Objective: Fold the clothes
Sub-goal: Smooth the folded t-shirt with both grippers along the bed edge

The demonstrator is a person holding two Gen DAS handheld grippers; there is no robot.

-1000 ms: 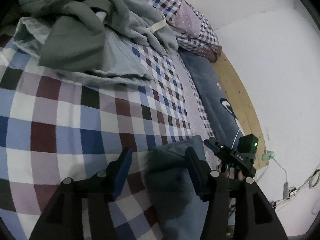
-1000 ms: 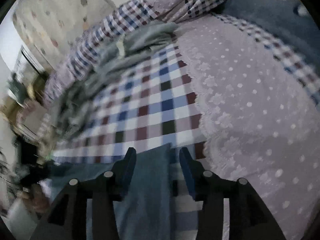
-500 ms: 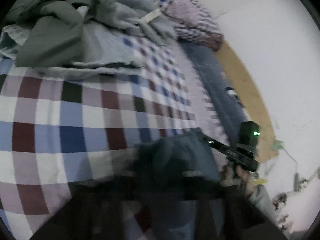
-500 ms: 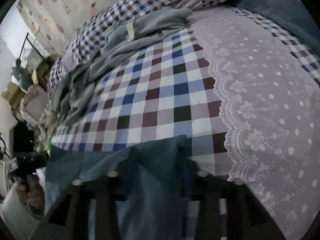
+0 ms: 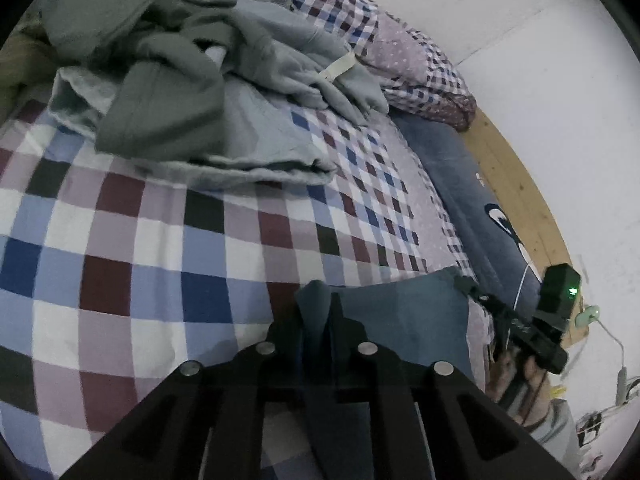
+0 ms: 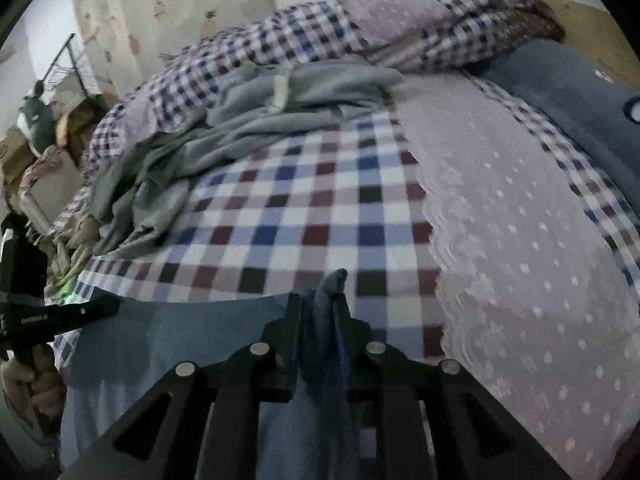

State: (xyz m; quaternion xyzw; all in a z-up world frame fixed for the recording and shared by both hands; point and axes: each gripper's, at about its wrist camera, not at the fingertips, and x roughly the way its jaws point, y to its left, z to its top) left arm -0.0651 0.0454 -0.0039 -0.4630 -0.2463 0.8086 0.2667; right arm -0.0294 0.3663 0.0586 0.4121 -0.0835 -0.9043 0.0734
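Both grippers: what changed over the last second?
The left gripper and right gripper, open around the blue garment before, have just been closing and now pinch its edge. The grey clothes pile and checked bedspread stayed put.

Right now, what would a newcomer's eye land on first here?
Both grippers pinching one blue garment at the near edge of the checked bedspread: left gripper and right gripper each clamp a bunched corner, the cloth stretched between them. Behind it, a heap of grey-green clothes lies unfolded by the pillows.
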